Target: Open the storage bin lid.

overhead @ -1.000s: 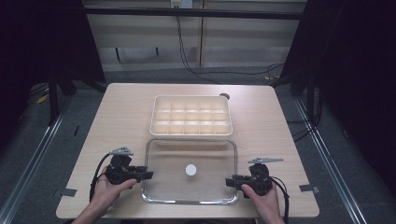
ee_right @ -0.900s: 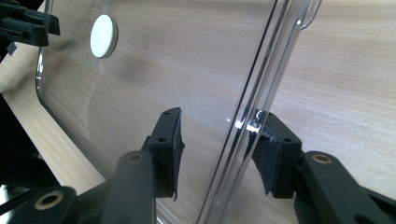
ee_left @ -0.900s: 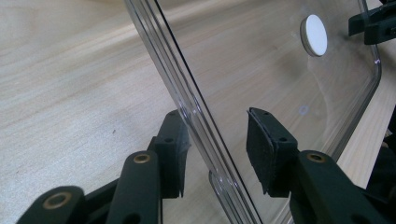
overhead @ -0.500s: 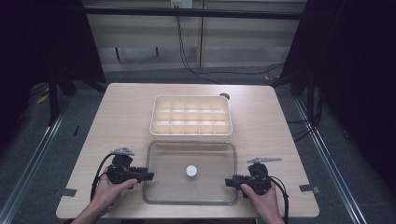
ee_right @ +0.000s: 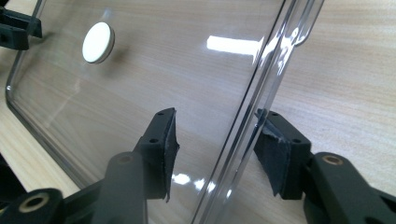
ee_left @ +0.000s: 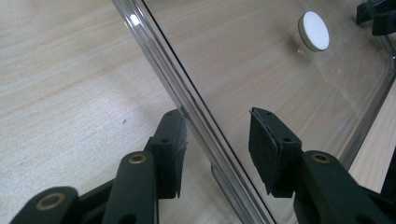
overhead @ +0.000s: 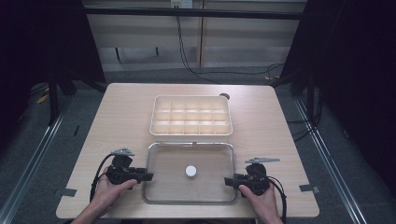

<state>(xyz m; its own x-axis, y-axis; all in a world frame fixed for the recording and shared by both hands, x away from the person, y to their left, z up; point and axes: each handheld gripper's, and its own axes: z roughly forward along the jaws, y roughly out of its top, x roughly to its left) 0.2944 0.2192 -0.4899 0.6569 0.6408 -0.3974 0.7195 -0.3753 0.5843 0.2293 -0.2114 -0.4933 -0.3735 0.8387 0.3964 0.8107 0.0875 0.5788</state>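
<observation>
Left hand-held gripper (overhead: pixel 144 177) seen open, its jaws set on both sides of the clear lid's (overhead: pixel 205 158) left rim, right hand-held gripper (overhead: pixel 229 181) open likewise astride the right rim, lid laid flat on the surface (overhead: pixel 126 112), white knob (overhead: pixel 190 171) at its centre, compartment tray (overhead: pixel 191 115) just beyond.

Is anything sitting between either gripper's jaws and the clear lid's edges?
Nothing visible. The left gripper has its open jaws either side of the clear lid at its left rim, and the right gripper straddles the right rim the same way. Bare table lies around them.
</observation>
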